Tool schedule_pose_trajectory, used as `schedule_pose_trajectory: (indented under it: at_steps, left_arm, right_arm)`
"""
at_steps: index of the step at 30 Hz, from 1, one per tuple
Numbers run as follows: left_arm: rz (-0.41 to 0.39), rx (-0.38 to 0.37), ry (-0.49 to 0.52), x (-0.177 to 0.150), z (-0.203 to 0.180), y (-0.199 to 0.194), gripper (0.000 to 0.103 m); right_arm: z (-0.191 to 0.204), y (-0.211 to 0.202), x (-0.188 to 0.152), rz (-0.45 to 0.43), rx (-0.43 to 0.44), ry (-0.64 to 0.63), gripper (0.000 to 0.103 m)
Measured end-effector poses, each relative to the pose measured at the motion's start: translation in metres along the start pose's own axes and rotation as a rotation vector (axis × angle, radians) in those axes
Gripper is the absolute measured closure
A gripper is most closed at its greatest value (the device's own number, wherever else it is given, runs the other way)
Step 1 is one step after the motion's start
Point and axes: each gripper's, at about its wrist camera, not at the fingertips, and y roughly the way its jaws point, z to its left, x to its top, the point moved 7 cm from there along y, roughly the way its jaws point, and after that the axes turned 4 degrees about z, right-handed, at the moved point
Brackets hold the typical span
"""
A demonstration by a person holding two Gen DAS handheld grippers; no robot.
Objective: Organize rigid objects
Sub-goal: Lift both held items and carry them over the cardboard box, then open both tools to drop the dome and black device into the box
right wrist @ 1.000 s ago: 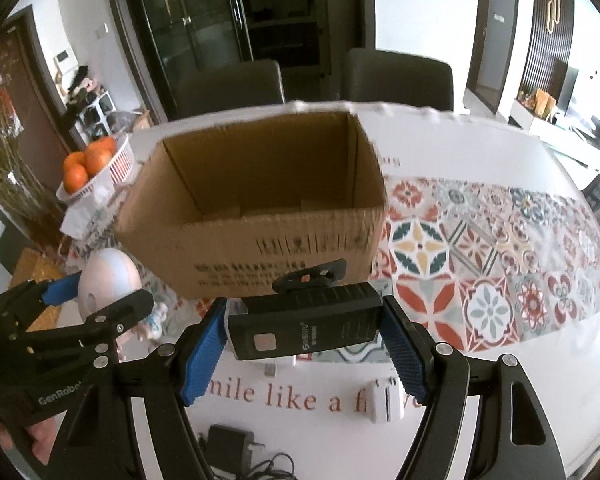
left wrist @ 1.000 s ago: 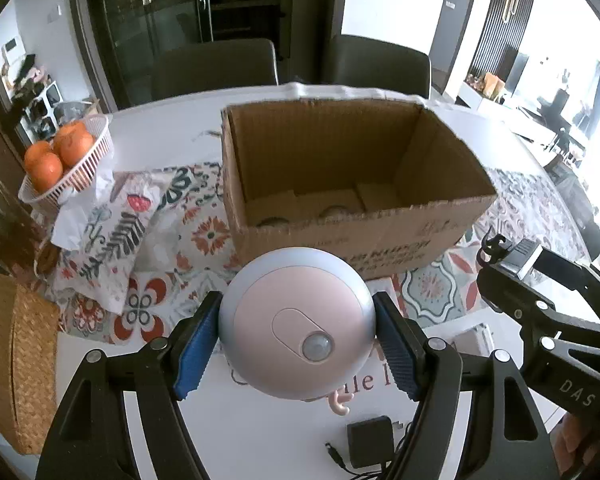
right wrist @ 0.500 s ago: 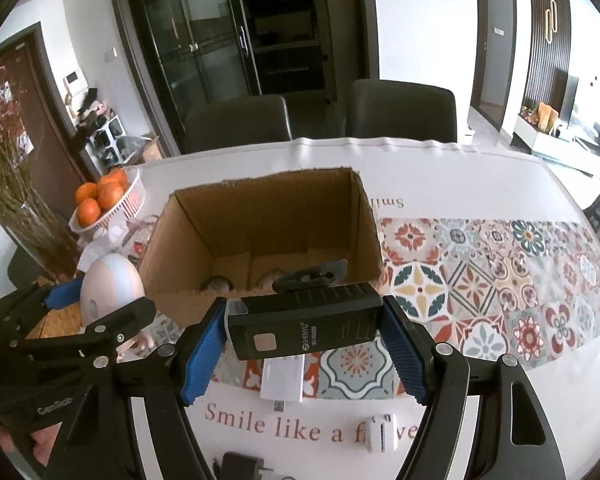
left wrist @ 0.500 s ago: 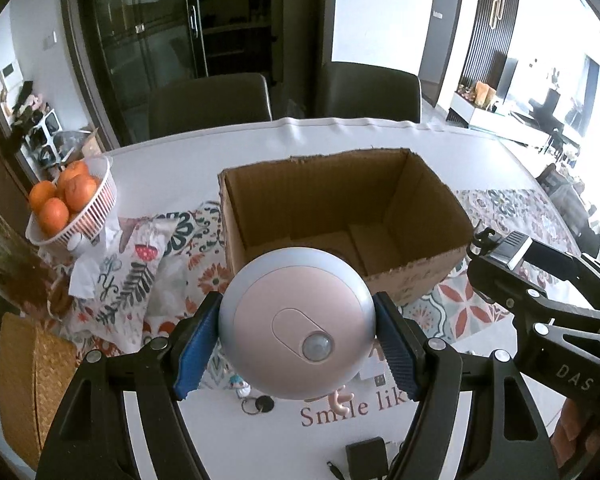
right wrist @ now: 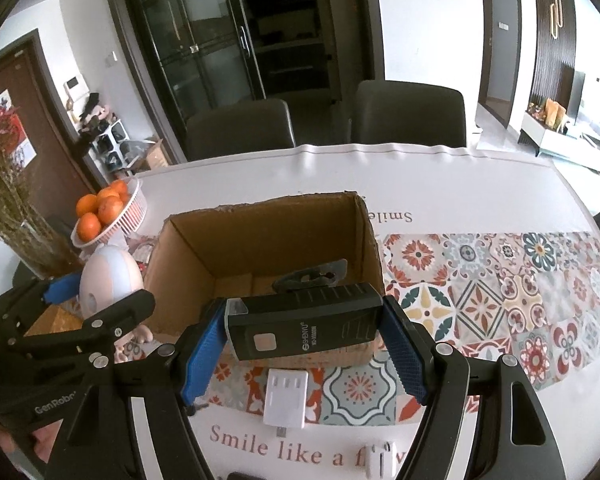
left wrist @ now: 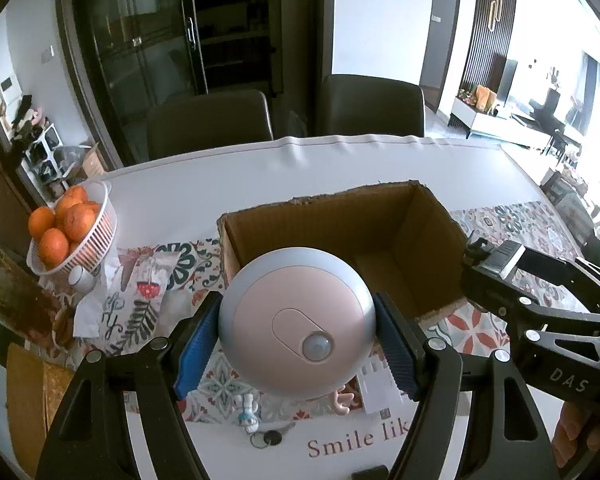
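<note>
My left gripper (left wrist: 296, 344) is shut on a round pink and grey sensor lamp (left wrist: 296, 324), held above the table in front of the open cardboard box (left wrist: 432, 216). My right gripper (right wrist: 304, 344) is shut on a black rectangular flashlight (right wrist: 304, 324) with a clip, held over the box's (right wrist: 260, 240) near wall. Each gripper shows in the other view: the lamp (right wrist: 110, 280) at left, the flashlight (left wrist: 504, 258) at right.
A white basket of oranges (left wrist: 96, 236) stands at the left. On the table lie a white charger (right wrist: 286, 398), a white plug (right wrist: 374, 460), a small keychain figure (left wrist: 250, 414) and a black adapter (left wrist: 370, 472). Two dark chairs stand behind the table.
Both grippers have risen and drawn back with their objects. The box now looks smaller and lower, and more of the table in front of it shows.
</note>
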Motion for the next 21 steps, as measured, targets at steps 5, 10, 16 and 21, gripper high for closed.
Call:
schedule_pose_trajectory:
  at_steps: [5, 10, 16, 21]
  left_arm:
    - [-0.005, 0.005, 0.004, 0.01, 0.001, 0.01, 0.029]
    - [0.007, -0.001, 0.004, 0.015, 0.001, 0.023, 0.029]
    - [0.024, -0.001, -0.001, 0.018, 0.002, 0.039, 0.029]
    - [0.035, -0.002, -0.004, 0.017, 0.003, 0.051, 0.029]
  right_arm:
    - [-0.005, 0.012, 0.005, 0.022, 0.004, 0.012, 0.028]
    - [-0.007, 0.022, 0.008, 0.037, 0.004, 0.016, 0.028]
    - [-0.01, 0.036, 0.01, 0.066, 0.0, 0.022, 0.028]
    - [-0.009, 0.044, 0.011, 0.087, -0.002, 0.02, 0.028]
